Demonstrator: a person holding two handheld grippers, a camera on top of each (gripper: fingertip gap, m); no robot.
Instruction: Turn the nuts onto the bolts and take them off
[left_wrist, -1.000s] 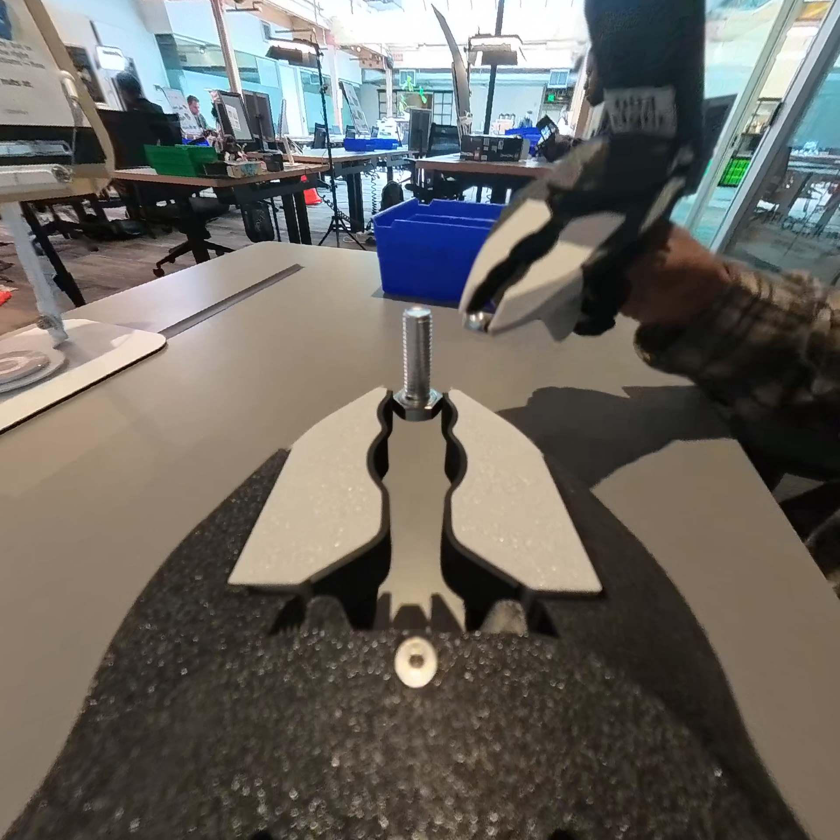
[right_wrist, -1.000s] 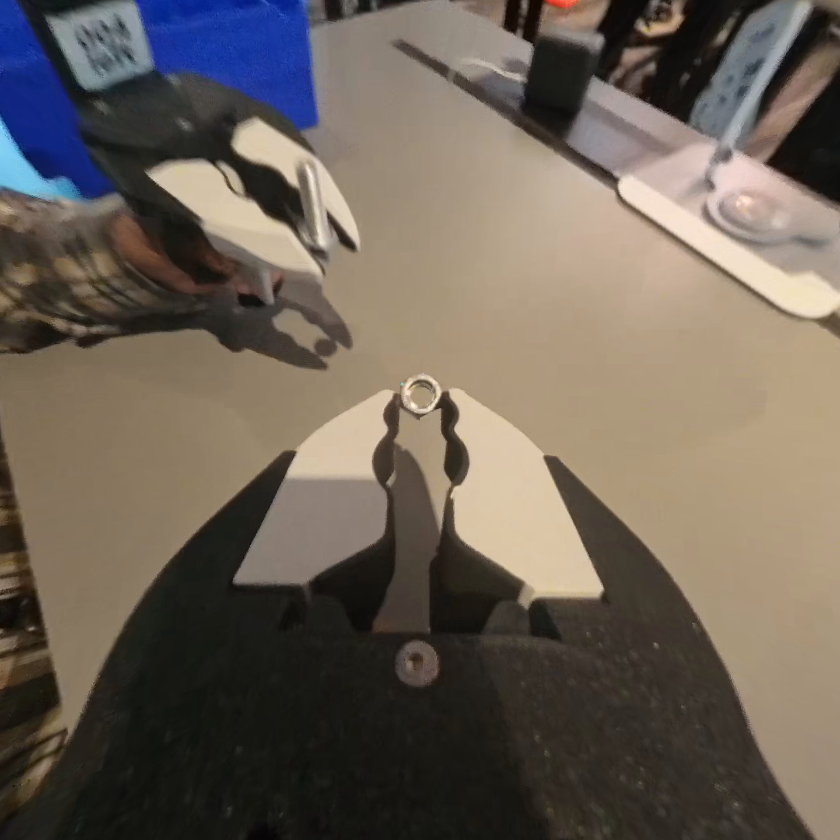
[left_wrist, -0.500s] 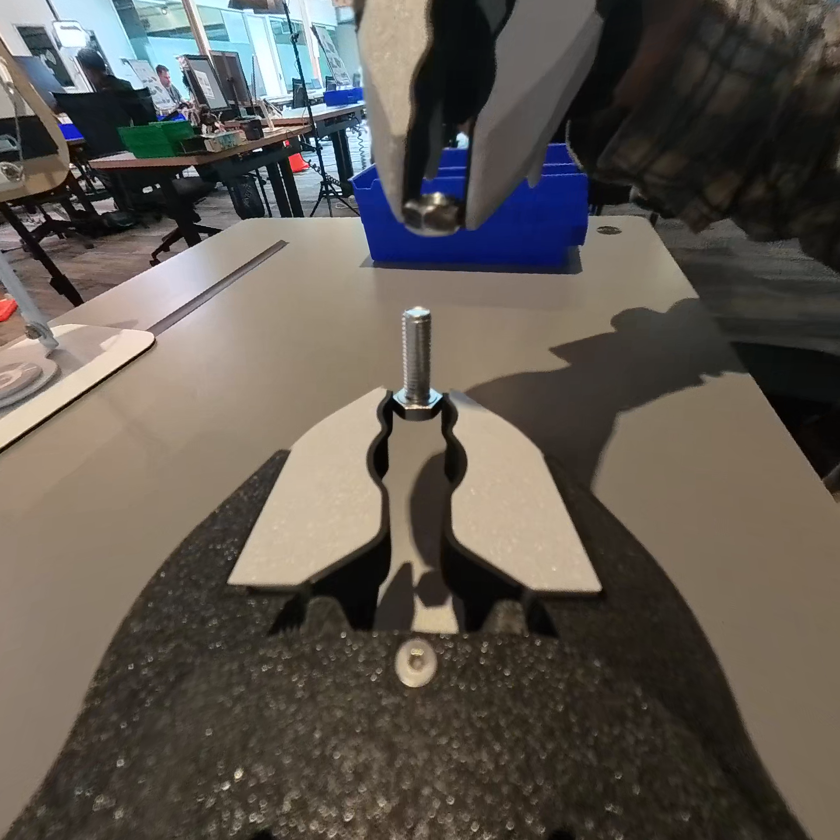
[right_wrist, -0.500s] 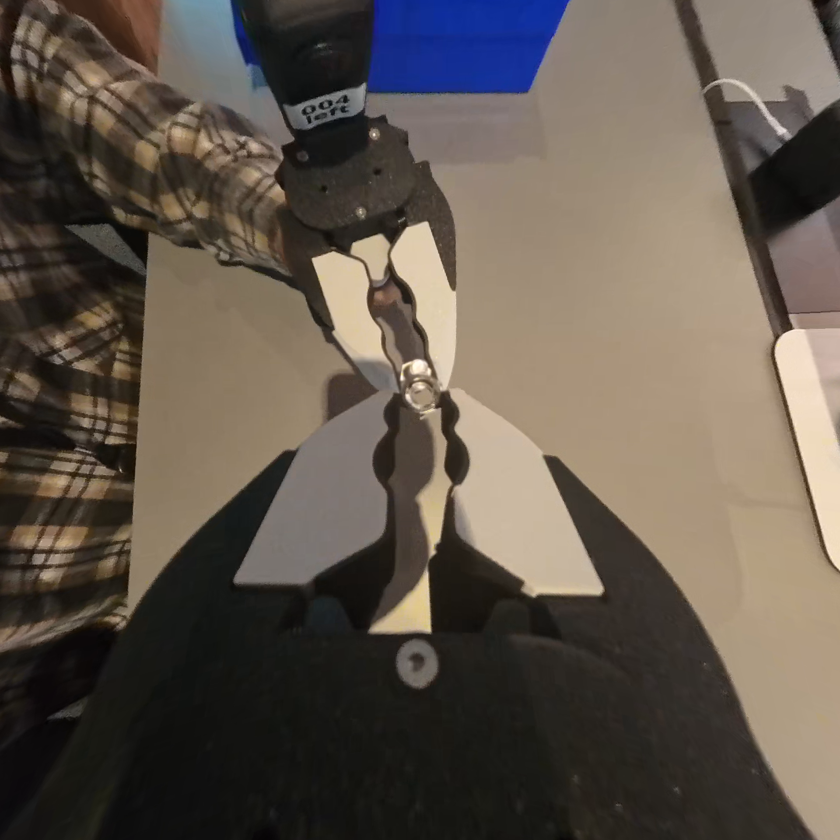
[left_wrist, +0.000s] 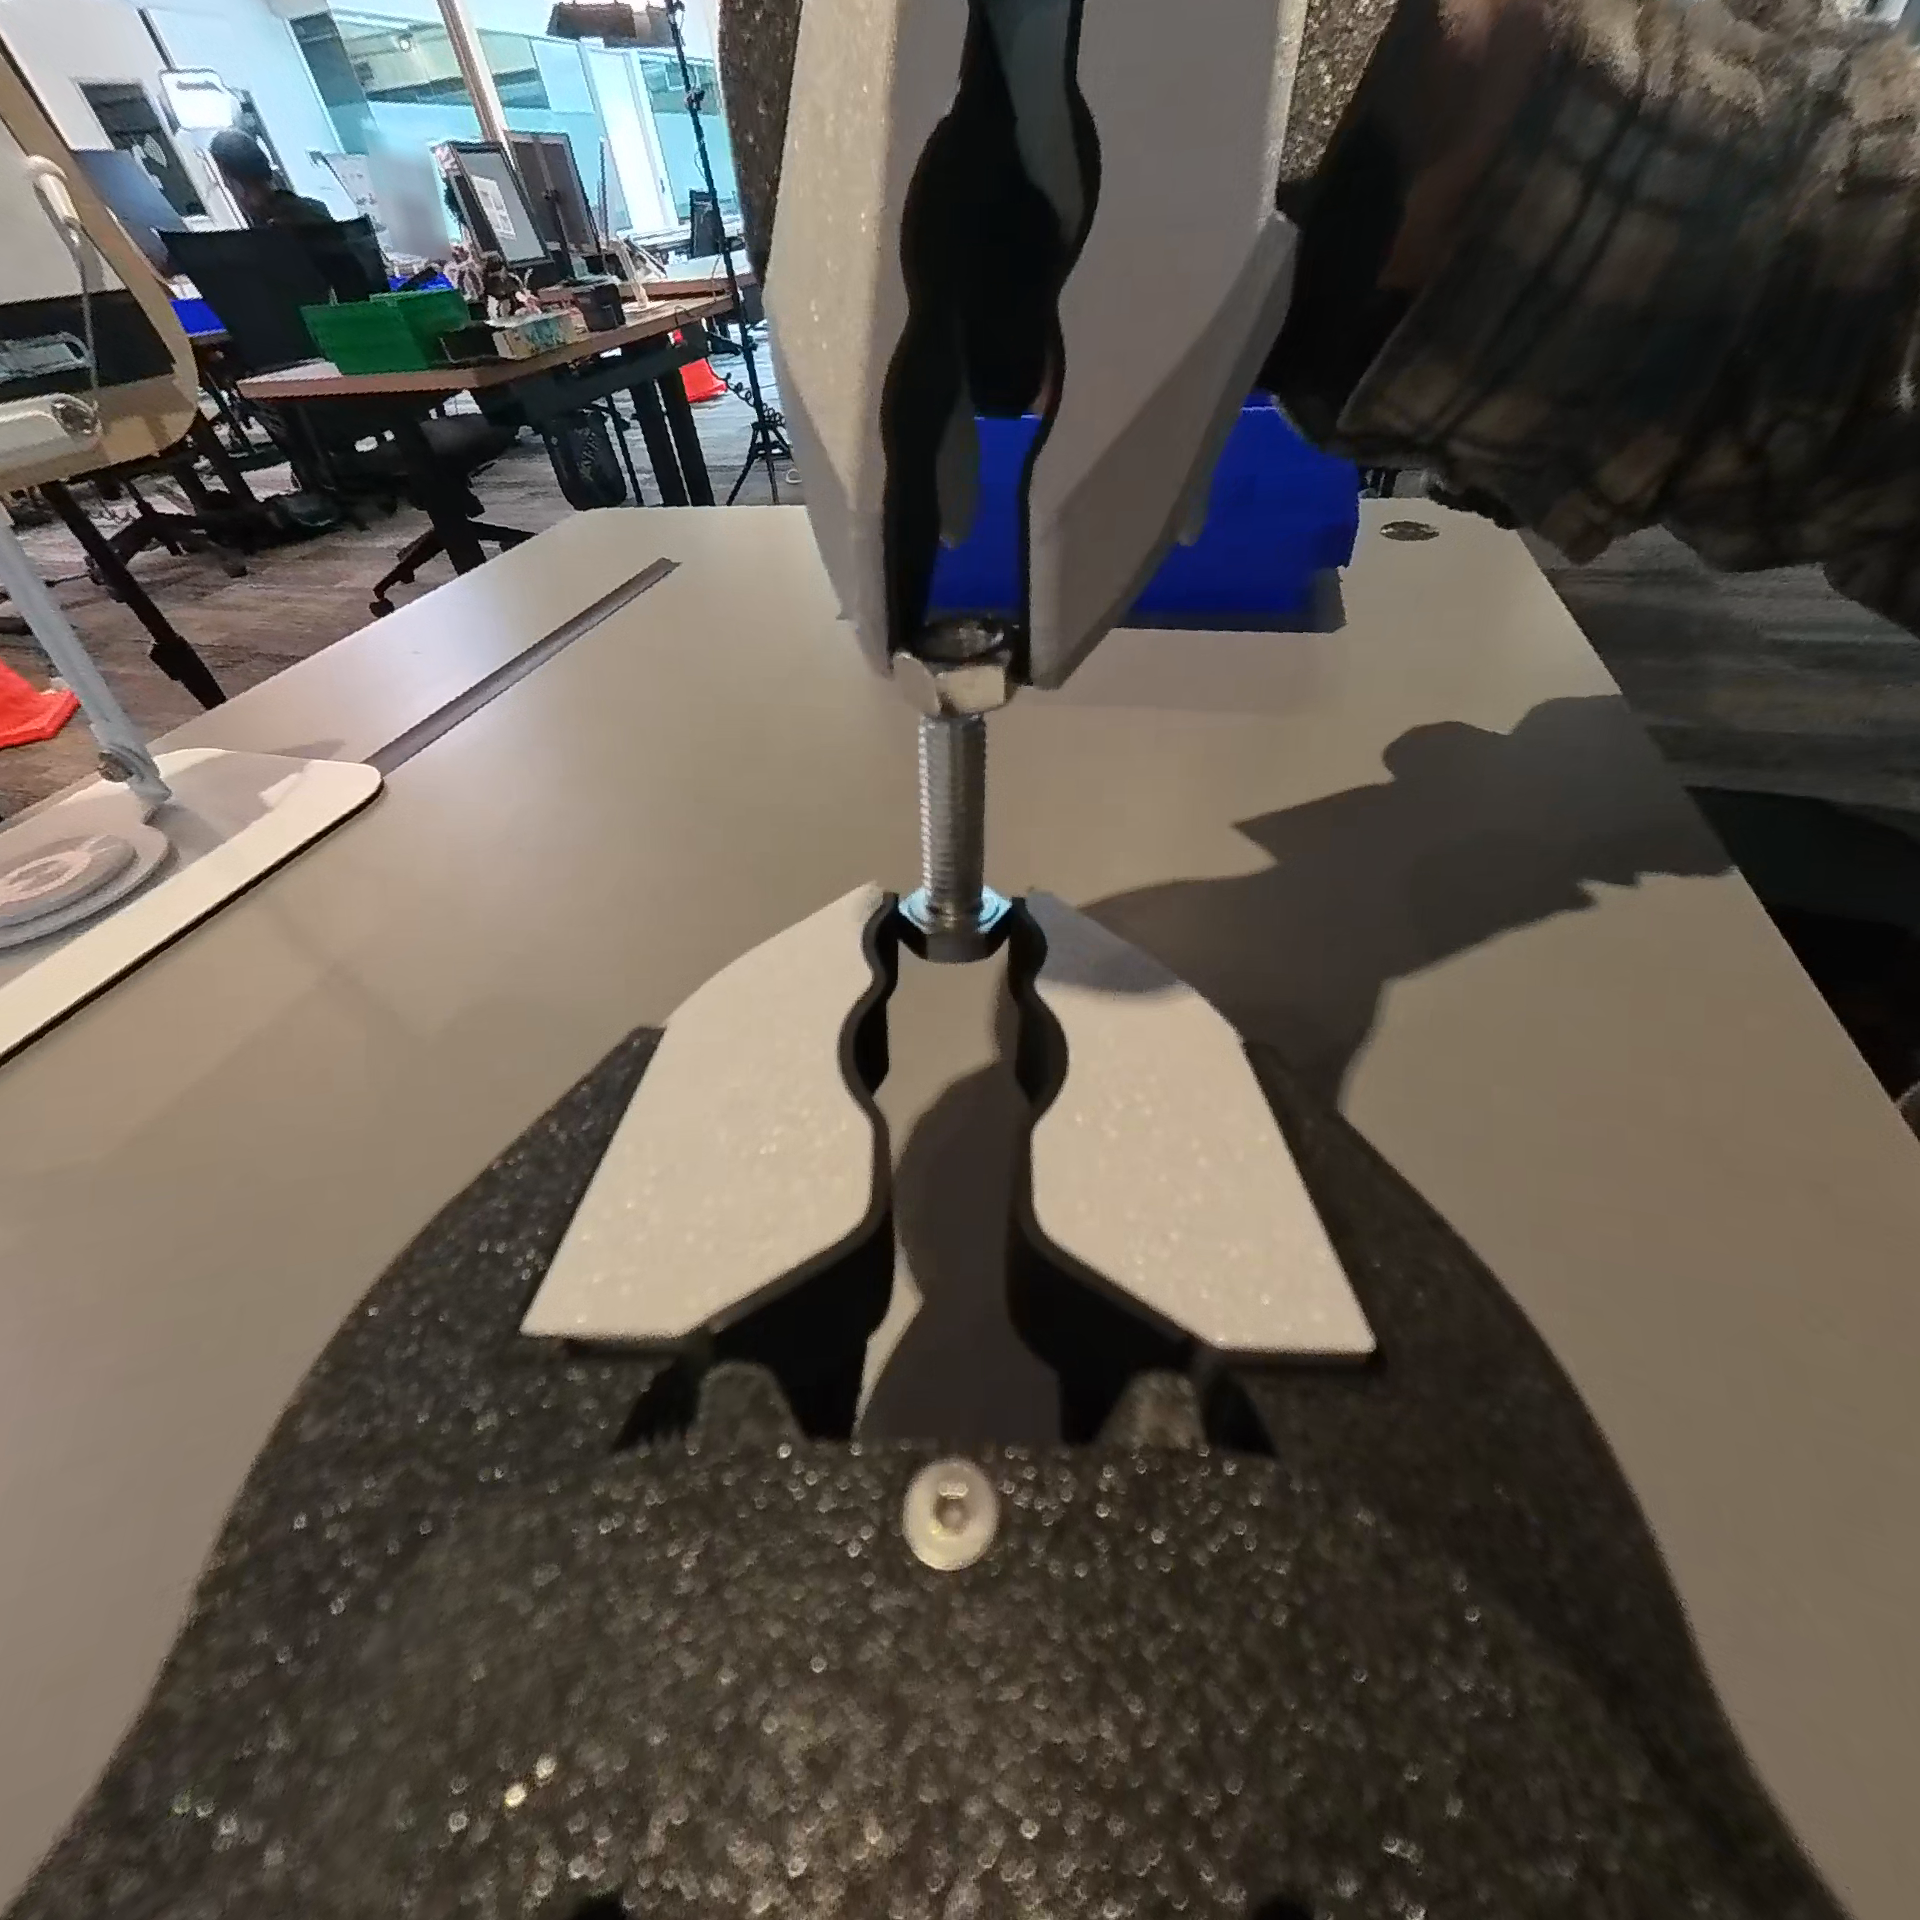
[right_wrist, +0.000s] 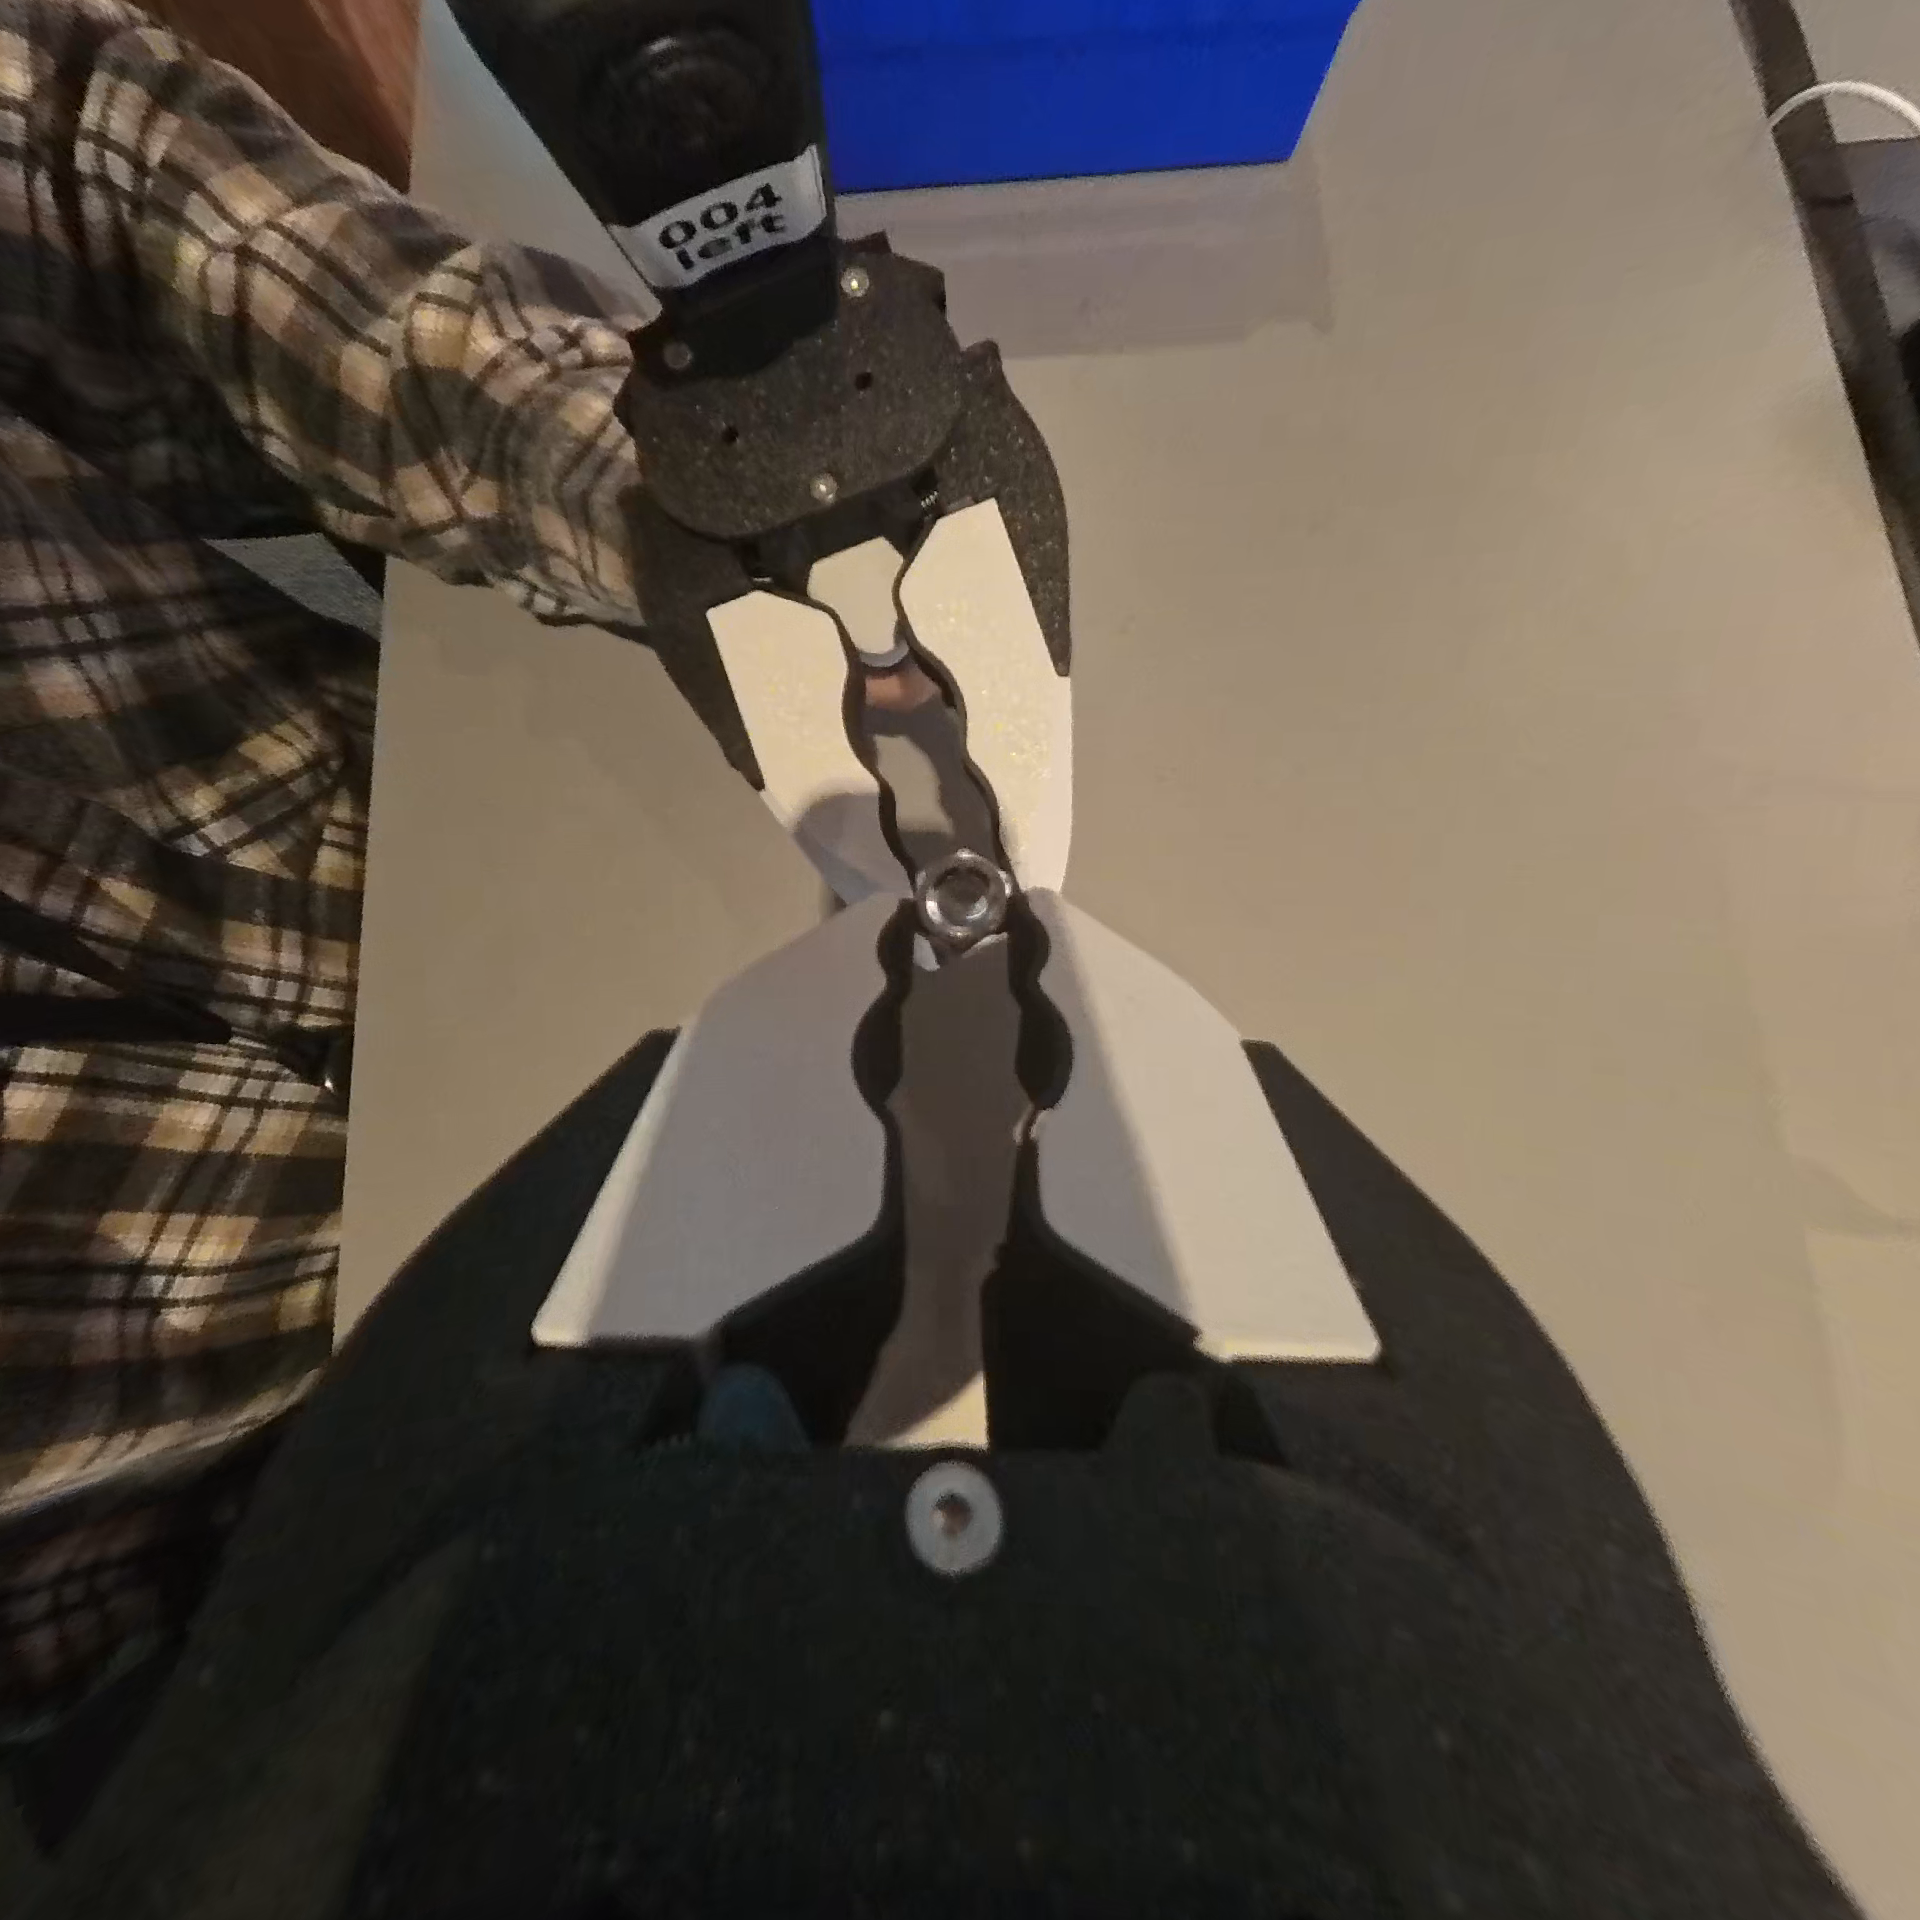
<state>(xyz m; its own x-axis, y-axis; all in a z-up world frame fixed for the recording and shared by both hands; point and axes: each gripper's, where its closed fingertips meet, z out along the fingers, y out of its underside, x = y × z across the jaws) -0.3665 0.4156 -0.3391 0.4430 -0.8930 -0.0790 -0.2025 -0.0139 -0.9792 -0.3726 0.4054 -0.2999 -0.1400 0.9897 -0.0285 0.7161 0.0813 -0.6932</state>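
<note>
Since half a second ago, right gripper (left_wrist: 964, 665) has dropped from above the bolt to its tip, carrying the nut down with it; left gripper (left_wrist: 948, 914) has not shifted. Table (left_wrist: 520, 935): grey, bare round the work, with a blue bin (left_wrist: 1247, 561) at the far edge and a white pad (left_wrist: 260, 800) to one side. Left gripper: closed on the hex head of the bolt (left_wrist: 951, 800), which stands upright, thread uppermost, clear of the table. Right gripper: points straight down, closed on the nut (left_wrist: 961, 681), which sits at the very top of the thread, touching it. Progress, as judged: early; the nut is presented to the bolt but shows no turns taken up, so threading on, running down and taking off all remain. Only one bolt and one nut are in view; whether others wait in the bin cannot be told. Hidden or unclear: the right wrist view looks straight down the nut's (right_wrist: 961, 899) bore, so the bolt shank beneath is concealed there; whether the first thread has caught cannot be told; the bin's contents are blocked by the right gripper; a plaid sleeve (right_wrist: 208, 623) is cut off at the frame edge.
</note>
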